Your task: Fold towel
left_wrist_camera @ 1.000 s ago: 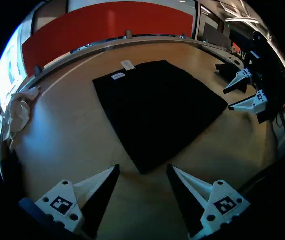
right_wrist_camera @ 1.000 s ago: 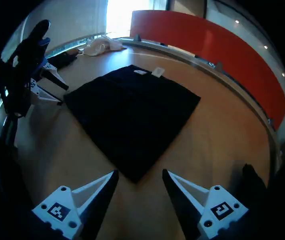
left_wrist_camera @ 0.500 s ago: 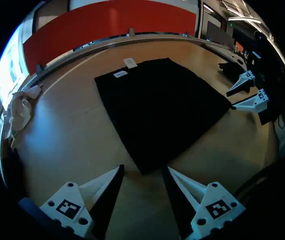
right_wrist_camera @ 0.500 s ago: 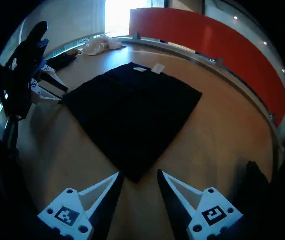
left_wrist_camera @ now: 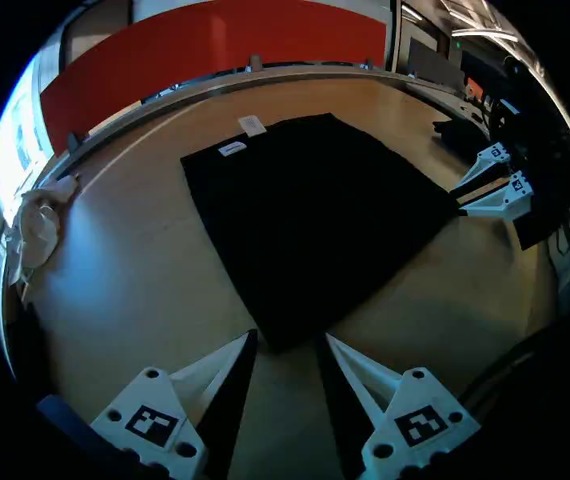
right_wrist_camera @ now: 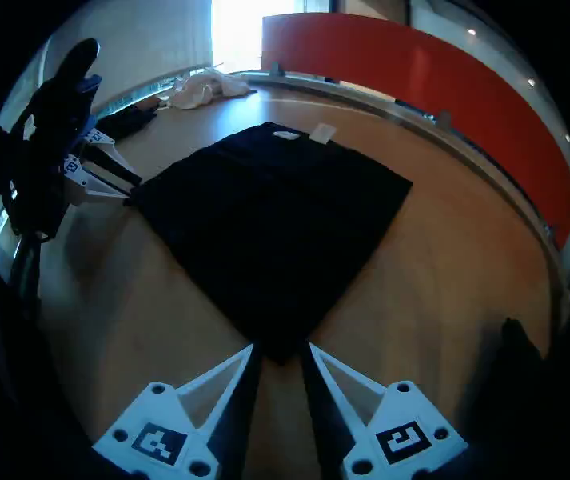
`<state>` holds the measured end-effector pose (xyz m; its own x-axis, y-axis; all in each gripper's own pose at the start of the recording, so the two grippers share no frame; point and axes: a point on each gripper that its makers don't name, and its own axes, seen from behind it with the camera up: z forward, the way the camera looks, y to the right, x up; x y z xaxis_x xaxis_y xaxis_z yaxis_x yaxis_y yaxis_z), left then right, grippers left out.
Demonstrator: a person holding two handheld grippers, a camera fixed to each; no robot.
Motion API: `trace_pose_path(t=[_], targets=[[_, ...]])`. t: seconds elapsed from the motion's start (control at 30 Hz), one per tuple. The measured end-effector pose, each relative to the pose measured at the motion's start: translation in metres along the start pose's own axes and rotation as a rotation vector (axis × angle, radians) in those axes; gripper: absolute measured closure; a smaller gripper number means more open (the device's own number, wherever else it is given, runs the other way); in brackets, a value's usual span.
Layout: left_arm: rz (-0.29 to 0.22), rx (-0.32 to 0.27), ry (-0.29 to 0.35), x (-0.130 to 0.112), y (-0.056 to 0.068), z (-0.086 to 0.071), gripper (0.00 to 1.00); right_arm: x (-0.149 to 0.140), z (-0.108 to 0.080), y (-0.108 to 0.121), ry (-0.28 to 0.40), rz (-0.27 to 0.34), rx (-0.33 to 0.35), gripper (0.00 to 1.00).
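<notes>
A black towel lies flat on the wooden table, with two white tags at its far corner. My left gripper is open but narrow, its fingertips on either side of the towel's near corner. In the right gripper view the same towel spreads ahead, and my right gripper stands open with a small gap, another corner lying between its tips. The right gripper also appears at the towel's right corner in the left gripper view. The left gripper appears at the towel's left corner in the right gripper view.
A crumpled white cloth lies by the table's far edge, seen also as the pale heap. A dark object rests near it. A red panel runs behind the table's curved rim. Bare wood surrounds the towel.
Both grippers have narrowed their fingers around the towel's corners and come in slightly closer. The towel has not moved.
</notes>
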<state>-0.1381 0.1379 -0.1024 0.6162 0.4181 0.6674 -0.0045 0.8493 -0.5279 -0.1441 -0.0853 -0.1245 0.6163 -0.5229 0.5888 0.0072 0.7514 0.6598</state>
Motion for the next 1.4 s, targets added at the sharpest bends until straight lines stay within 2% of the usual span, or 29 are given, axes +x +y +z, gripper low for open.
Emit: trace_pose_path(t=[0.03, 0.23, 0.3, 0.5, 0.77, 1.0, 1.4], targets=[[0.001, 0.0, -0.002, 0.0, 0.0, 0.0, 0.5, 0.0, 0.0, -0.001, 0.0, 0.004, 0.002, 0.68], [0.0, 0.002, -0.015, 0.001, 0.0, 0.0, 0.71, 0.0, 0.001, -0.002, 0.002, 0.017, 0.001, 0.78], [-0.002, 0.004, -0.018, 0.001, -0.001, 0.0, 0.81, 0.0, 0.001, -0.001, 0.003, 0.022, -0.002, 0.81], [-0.002, 0.001, -0.014, 0.001, 0.003, -0.001, 0.9, 0.002, 0.002, 0.001, 0.007, 0.039, -0.015, 0.85], [-0.035, 0.005, -0.001, 0.008, 0.007, -0.005, 0.9, 0.007, -0.004, 0.005, 0.025, 0.062, -0.025, 0.88], [-0.041, 0.008, 0.007, 0.015, 0.005, -0.012, 0.9, 0.017, -0.014, 0.004, 0.052, 0.062, -0.019, 0.88], [-0.055, 0.013, 0.005, 0.032, 0.007, -0.038, 0.9, 0.045, -0.046, 0.004, 0.109, 0.055, -0.019, 0.88]])
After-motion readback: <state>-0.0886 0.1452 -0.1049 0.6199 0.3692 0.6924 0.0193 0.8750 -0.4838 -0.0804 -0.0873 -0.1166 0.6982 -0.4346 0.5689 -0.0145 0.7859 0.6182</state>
